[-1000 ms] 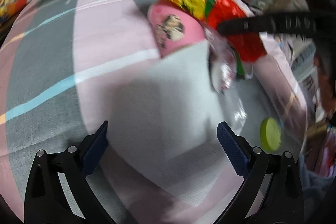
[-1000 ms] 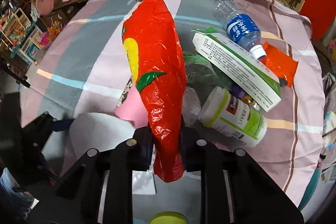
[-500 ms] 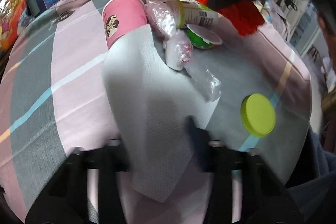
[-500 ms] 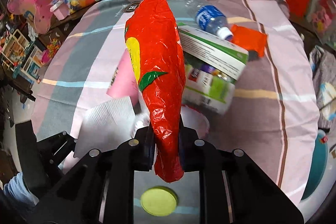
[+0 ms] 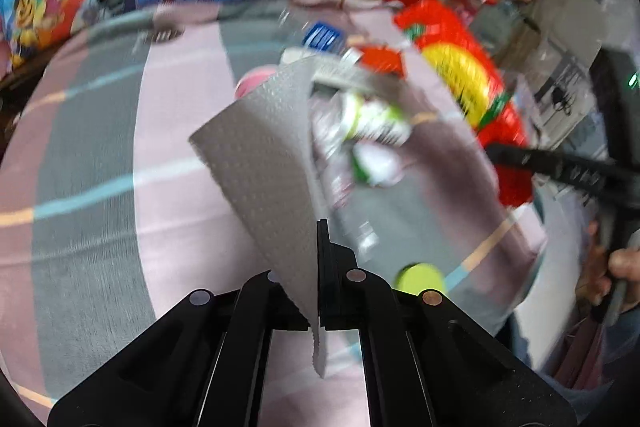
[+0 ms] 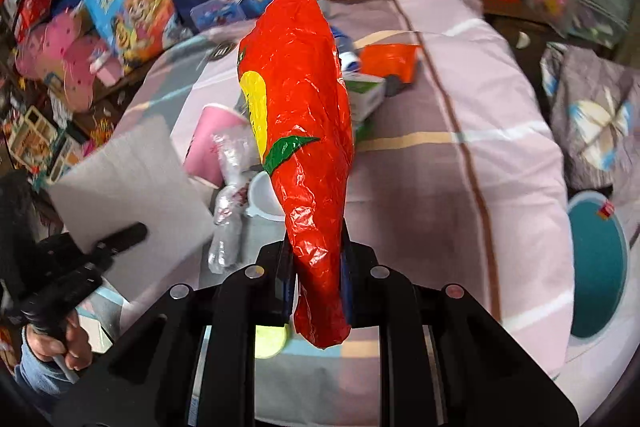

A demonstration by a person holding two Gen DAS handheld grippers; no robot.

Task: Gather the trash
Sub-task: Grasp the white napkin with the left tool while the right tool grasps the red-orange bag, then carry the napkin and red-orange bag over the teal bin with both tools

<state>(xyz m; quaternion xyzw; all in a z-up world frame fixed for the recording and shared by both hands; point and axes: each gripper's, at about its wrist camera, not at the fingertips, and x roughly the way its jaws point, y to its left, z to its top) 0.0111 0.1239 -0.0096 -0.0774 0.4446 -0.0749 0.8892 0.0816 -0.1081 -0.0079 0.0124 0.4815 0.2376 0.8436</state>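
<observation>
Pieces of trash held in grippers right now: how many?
2. The red bag is clamped in the right gripper; the paper towel is pinched in the left gripper. The other litter lies on the striped cloth.

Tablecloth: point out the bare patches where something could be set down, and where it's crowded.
In the right wrist view, the tablecloth lies bare right of the red bag, out to its right edge. In the left wrist view, the striped stretch left of the paper towel is bare too. The crowded part is the middle: pink cup, crumpled wrapper, green-white box.
</observation>
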